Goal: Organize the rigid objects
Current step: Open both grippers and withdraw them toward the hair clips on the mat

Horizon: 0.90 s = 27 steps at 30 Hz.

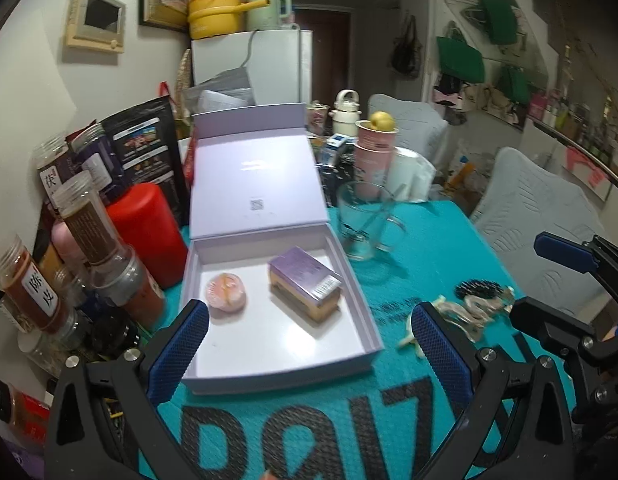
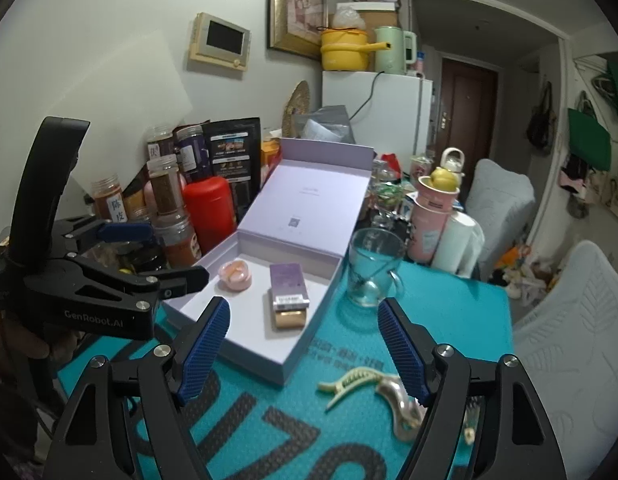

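Between the wide-spread blue pads of the left gripper sits only the near wall of the lavender gift box; nothing is gripped. The right gripper also stands released and empty, hovering over the teal mat.

Inside the box lie a round pink jar and a purple-and-gold carton, apart from each other, with bare floor left toward the front corner. Still out on the mat are a pale green hair claw, a translucent claw clip touching it, and a dark round brush beyond them.

Likely trouble: the clips overlap, so closing on one may drag the other or skid it across the cloth. The box lid stands propped open and could be knocked shut by a high carry. A glass mug with a spoon stands just beside the box's right wall, directly on the path from the clips, and looks easy to tip.

Spice jars and a red canister crowd the box's left side, so the open room lies at the front edge and over the mat on the right.
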{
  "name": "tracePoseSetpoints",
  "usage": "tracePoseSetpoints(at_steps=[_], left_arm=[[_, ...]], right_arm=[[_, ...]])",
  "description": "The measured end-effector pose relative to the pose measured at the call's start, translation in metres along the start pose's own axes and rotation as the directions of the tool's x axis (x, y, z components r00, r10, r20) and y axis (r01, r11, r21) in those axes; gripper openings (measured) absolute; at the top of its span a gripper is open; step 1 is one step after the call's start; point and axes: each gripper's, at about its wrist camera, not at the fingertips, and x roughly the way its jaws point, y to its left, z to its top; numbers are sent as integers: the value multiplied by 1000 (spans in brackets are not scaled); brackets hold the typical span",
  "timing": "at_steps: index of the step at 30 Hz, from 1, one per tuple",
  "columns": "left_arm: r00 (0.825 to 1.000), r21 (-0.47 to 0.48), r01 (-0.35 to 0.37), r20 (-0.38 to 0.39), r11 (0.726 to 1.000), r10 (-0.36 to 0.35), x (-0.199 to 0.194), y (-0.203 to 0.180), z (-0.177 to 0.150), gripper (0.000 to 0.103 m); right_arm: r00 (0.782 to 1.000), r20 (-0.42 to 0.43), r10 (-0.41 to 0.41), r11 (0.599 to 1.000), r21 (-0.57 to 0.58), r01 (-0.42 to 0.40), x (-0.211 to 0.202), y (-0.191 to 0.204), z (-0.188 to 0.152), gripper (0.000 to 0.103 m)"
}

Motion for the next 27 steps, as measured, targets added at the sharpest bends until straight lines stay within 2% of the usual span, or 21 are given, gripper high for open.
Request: tracePoseSetpoints(at_steps=[5, 11, 18, 27], left_arm=[[999, 56, 28, 25, 998, -30, -14, -22, -12, 103], [996, 71, 85, 16, 994, -87, -18, -41, -23, 103], [991, 111, 131, -17, 985, -130, -8, -68, -37, 103], [977, 109, 208, -68, 972, -202, 18, -98, -45, 103]], right_arm=[[1000, 2, -25, 999, 24, 25, -20, -3, -14, 78], [998, -10, -54, 996, 66, 54, -36, -12, -35, 79], [995, -44, -87, 987, 130, 92, -46, -31, -62, 79], [989, -99, -111, 973, 193, 128, -40, -66, -93, 79]])
